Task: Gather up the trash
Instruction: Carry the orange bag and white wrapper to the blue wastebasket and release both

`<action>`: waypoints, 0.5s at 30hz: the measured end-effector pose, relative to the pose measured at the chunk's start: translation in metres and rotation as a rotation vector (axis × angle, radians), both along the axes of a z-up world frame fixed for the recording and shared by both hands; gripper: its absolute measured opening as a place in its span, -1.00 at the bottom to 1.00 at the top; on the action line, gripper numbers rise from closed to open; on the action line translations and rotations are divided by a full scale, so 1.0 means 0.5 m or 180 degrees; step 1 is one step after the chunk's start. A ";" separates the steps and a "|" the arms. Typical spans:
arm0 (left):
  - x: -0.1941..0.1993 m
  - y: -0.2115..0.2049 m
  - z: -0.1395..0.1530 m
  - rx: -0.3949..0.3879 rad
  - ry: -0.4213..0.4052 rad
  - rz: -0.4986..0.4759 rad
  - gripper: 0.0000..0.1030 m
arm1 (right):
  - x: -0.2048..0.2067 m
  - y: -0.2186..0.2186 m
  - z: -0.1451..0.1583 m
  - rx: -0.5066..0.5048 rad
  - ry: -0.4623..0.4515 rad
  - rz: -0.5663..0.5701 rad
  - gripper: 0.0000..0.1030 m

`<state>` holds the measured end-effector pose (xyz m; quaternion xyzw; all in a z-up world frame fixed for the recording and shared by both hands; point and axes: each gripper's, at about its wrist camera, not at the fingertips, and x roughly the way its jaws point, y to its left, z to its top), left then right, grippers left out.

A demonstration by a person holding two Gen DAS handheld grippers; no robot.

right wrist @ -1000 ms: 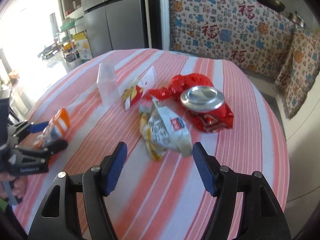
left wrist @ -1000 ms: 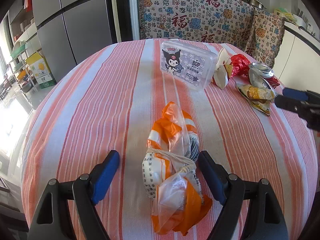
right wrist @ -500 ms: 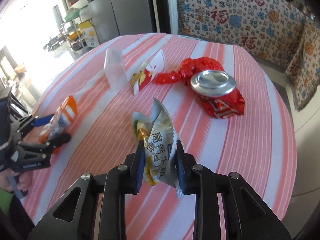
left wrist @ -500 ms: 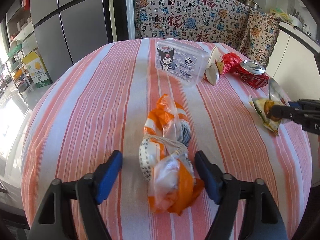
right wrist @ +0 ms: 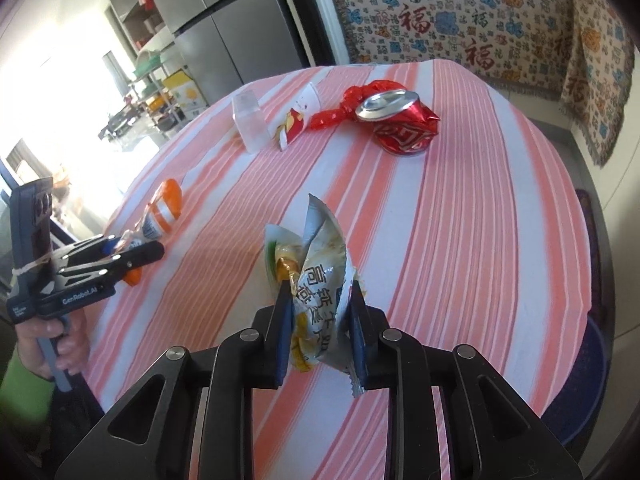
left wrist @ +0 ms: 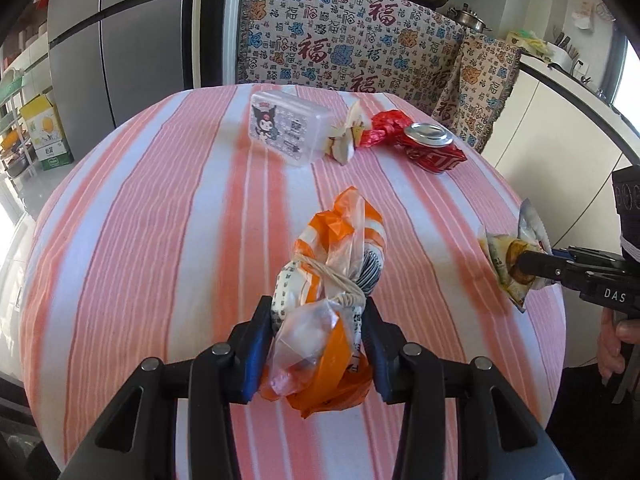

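Trash in both tongs. Left gripper: jaws closing, pads pressed on both sides of orange-and-clear plastic bag bundle tied w/ string; bundle's far end sticks out ahead of tips over striped tablecloth. Right gripper: jaws narrow, closing a bit more, pinching crumpled snack wrapper, which stands up betw. pads. Well ahead of left tips: clear lidded box, small crumpled wrapper beside it, then red foil and crushed red can, both touching. A hand grips left tool's handle.
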<state>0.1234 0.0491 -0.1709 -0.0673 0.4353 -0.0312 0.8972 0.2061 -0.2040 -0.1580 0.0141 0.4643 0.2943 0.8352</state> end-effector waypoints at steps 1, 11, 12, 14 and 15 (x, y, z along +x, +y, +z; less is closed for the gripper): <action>-0.002 -0.012 0.000 -0.0007 0.0008 -0.0032 -0.17 | -0.002 -0.011 0.005 0.0030 -0.0008 -0.0030 -0.52; 0.021 -0.200 0.018 -0.0139 -0.0053 -0.0505 -0.17 | -0.001 -0.200 0.040 0.0094 -0.0117 -0.0618 -0.52; 0.027 -0.223 0.019 -0.0152 -0.0051 -0.0562 -0.17 | -0.001 -0.229 0.041 0.0073 -0.0120 -0.0706 -0.52; 0.042 -0.271 0.022 -0.0186 -0.0048 -0.0689 -0.17 | -0.002 -0.284 0.045 0.0022 -0.0127 -0.0876 -0.52; 0.050 -0.297 0.024 -0.0206 -0.0044 -0.0759 -0.17 | -0.001 -0.309 0.046 -0.0001 -0.0128 -0.0948 -0.52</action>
